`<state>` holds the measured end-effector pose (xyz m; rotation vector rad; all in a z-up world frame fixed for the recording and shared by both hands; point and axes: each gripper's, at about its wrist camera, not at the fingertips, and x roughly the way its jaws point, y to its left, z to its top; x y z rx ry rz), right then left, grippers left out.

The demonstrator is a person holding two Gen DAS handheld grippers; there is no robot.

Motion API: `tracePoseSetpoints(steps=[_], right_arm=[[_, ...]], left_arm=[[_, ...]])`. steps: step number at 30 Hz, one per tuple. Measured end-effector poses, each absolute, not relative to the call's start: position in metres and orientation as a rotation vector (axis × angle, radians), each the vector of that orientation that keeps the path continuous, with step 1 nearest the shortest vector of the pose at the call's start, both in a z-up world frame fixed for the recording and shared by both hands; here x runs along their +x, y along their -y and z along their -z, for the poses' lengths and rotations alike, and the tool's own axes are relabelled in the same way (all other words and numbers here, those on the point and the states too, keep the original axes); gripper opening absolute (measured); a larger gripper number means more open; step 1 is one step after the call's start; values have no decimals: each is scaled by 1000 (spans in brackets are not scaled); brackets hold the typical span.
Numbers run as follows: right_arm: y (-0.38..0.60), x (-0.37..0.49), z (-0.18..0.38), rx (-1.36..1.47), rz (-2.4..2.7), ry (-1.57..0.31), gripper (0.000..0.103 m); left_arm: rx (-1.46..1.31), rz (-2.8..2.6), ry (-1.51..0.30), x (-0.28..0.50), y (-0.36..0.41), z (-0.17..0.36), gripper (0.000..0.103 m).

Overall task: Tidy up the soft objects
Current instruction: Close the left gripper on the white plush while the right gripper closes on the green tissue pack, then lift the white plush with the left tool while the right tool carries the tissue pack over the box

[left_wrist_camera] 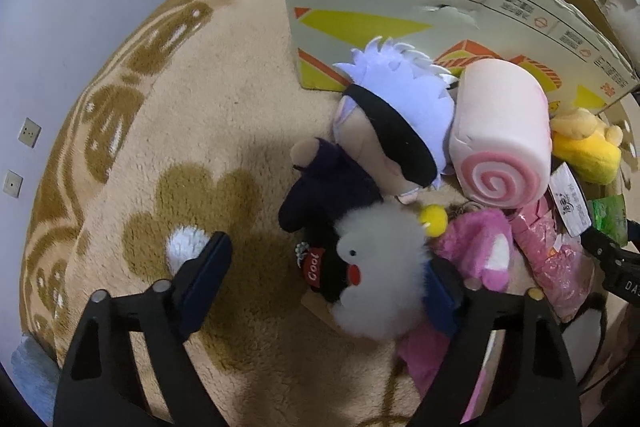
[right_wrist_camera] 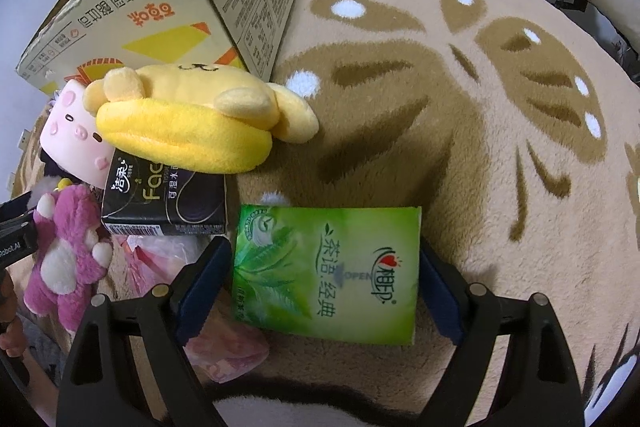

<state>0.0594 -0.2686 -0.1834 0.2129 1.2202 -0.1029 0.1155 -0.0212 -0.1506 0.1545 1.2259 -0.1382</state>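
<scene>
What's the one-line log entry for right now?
left gripper: open, over white fluffy plush | right gripper: around green tissue pack | cardboard box: behind pile

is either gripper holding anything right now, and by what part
The right gripper brackets the green tissue pack by its two long side edges; whether it grips cannot be told. The left gripper is open, holding nothing.
</scene>
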Motion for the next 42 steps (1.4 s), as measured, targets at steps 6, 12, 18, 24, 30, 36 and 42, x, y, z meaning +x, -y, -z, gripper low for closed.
tracePoseSetpoints(steps=[6, 12, 18, 24, 30, 36, 42], right_arm=[[272, 56, 182, 222, 116, -1217, 81], [268, 54, 181, 233, 120, -1201, 80], [271, 43, 163, 251, 92, -1123, 80], [266, 37, 143, 264, 65, -1019, 80], [278, 26, 109, 235, 64, -908, 80], [281, 19, 75, 215, 50, -812, 80], [273, 18, 49, 186, 14, -718, 80]], left_arm=[[166, 169, -1237, 110, 29, 152, 52], [255, 172, -1201, 103, 41, 151, 39], [265, 150, -1158, 95, 42, 140, 38], [244, 132, -1057, 80, 36, 112, 38], [201, 113, -958, 67, 26, 80, 38], [210, 132, -848, 56, 25, 50, 38], [170, 164, -779, 60, 29, 22, 38]])
